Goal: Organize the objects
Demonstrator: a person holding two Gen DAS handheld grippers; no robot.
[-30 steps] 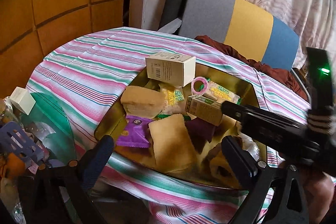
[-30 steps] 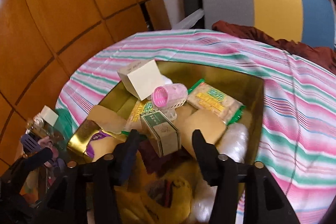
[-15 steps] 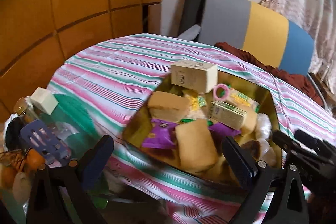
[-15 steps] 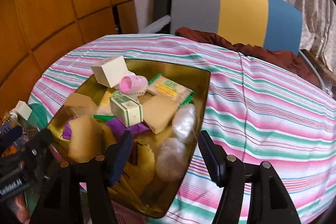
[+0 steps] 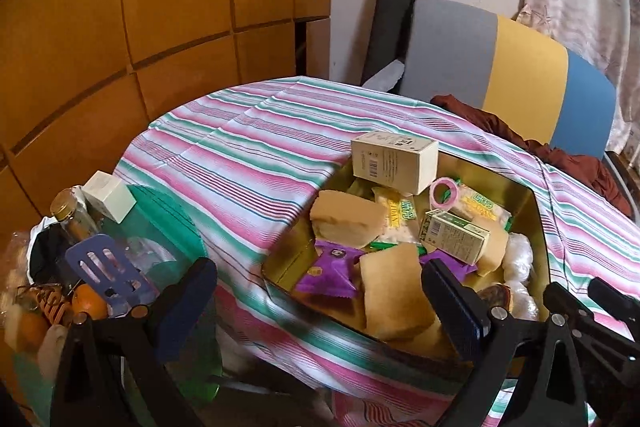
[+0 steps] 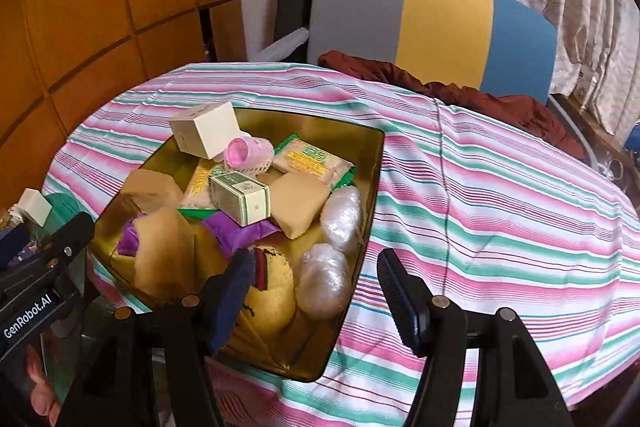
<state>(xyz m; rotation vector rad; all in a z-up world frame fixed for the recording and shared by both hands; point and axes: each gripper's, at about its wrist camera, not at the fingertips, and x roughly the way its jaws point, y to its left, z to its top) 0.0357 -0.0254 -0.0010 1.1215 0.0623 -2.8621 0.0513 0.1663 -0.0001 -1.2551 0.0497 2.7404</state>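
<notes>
Just beyond the right gripper [image 6: 316, 291], whose half-spread jaws hold nothing, the gold tray [image 6: 372, 163] sits heaped with the green box [image 6: 240, 197] uppermost. The left gripper [image 5: 320, 303] gapes empty. Approach squarely, gripping only the top item.

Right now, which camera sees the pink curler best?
The right wrist view: the pink curler lies on its side there, mesh body and open end both showing. The left wrist view shows only its round end.
</notes>
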